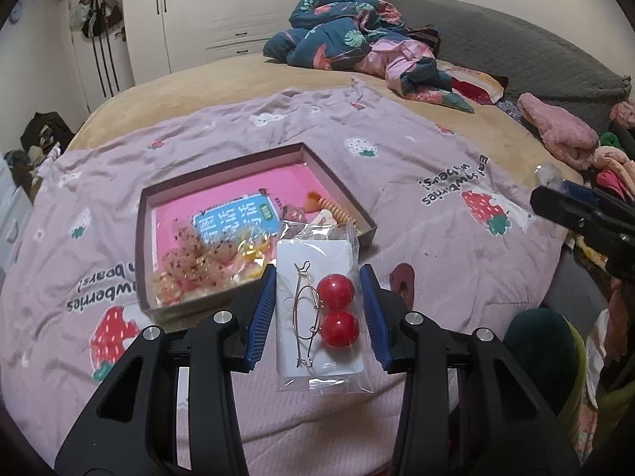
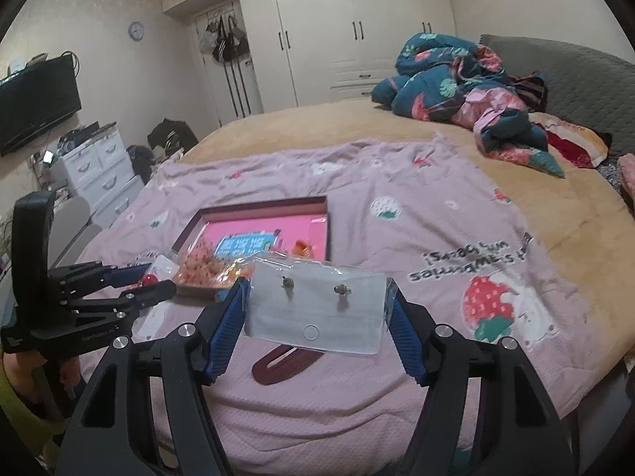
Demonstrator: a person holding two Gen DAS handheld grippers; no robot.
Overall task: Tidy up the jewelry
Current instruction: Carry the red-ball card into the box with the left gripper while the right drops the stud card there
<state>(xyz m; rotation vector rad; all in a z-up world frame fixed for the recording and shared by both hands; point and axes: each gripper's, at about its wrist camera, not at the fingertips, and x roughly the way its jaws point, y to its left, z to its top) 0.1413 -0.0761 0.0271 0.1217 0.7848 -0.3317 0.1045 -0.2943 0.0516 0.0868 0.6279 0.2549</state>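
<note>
Presently, the left gripper (image 1: 319, 311) is seen partly closed on a clear plastic packet (image 1: 321, 309), its ribbed blue pads (image 1: 264, 309) pressed against the packet's side edges. Within the packet a white card is enclosed, carrying a pair of earrings (image 1: 331, 309): two glossy red spheres on thin gold wire hoops. The right gripper (image 2: 317, 309) is held wider, clamped on the ends of a second clear packet (image 2: 317, 307), in which a white card with two small metal studs is contained. Both packets are held clear of the bedding. Beneath the right-hand packet a flat, dark red oval clip (image 2: 283, 363) is laid on the cover. Beyond the grippers an open shallow rectangular box (image 1: 337, 186) with dark maroon walls and a bright pink floor is set on a lilac quilted cover (image 1: 416, 150) printed with strawberries and bears. A speckled translucent bag, a blue printed card and an orange ridged piece are lodged in the box. Farther off, a crumpled floral duvet (image 1: 349, 31) is heaped by a grey padded headboard (image 1: 516, 47).
</note>
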